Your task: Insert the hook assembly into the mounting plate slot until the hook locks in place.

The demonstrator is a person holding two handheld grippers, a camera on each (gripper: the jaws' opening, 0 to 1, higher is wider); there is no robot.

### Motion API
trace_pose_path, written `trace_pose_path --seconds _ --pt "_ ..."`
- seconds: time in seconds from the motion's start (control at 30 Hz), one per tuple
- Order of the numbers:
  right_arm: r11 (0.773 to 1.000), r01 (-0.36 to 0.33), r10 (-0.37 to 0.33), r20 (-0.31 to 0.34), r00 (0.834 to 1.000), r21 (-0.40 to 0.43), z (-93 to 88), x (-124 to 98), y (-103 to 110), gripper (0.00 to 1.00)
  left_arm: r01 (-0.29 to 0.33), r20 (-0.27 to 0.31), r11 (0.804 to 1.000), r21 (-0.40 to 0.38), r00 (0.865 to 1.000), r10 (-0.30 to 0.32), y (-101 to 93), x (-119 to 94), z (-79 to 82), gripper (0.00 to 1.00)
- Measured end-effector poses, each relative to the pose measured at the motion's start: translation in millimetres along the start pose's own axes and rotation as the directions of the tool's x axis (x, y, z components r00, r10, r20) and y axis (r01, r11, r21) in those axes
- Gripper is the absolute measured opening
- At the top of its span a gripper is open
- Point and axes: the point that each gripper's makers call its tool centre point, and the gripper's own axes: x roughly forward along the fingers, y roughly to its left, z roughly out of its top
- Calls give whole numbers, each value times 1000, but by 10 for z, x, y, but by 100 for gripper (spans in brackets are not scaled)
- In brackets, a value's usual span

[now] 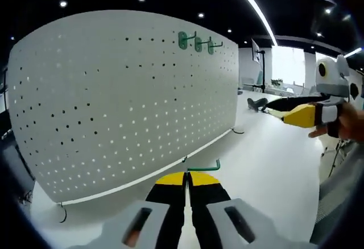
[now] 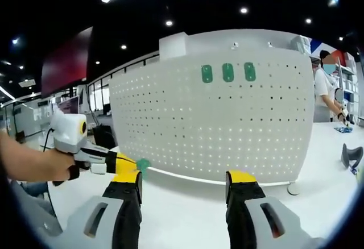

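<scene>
Between the closed fingers of the left gripper point(image 1: 187, 176) sat a green hook point(image 1: 203, 166), pinched at its flat plate end, the bent tip poking right of the yellow fingertips. In the right gripper view that same gripper point(image 2: 136, 164) came in from the left with the hook's plate point(image 2: 143, 164) at its tip. The hook looked light, stiff and thin, probably plastic or coated wire; a grip on the plate looked best, leaving the back tabs free. Ahead of the fingers stood the white pegboard point(image 1: 114, 101), three green hooks point(image 1: 197, 42) already mounted high up. The right gripper point(image 2: 185, 195) had fingers wide, empty. Right of them lay a dark object point(image 2: 352, 157) on the table point(image 2: 187, 215), and a person point(image 2: 329, 90) stood beyond. Nothing blocked the board.
</scene>
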Motion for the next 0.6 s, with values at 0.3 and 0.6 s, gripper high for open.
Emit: trace_pose_path --seconds 0.3,0.6 --pt "999 -39 39 30 999 -24 204 -23 169 59 -22 99 1000 1 995 22 -52 -278 345 2" --pt "998 -61 63 60 996 -35 368 -106 284 58 -32 193 999 10 981 30 -170 -536 690 2"
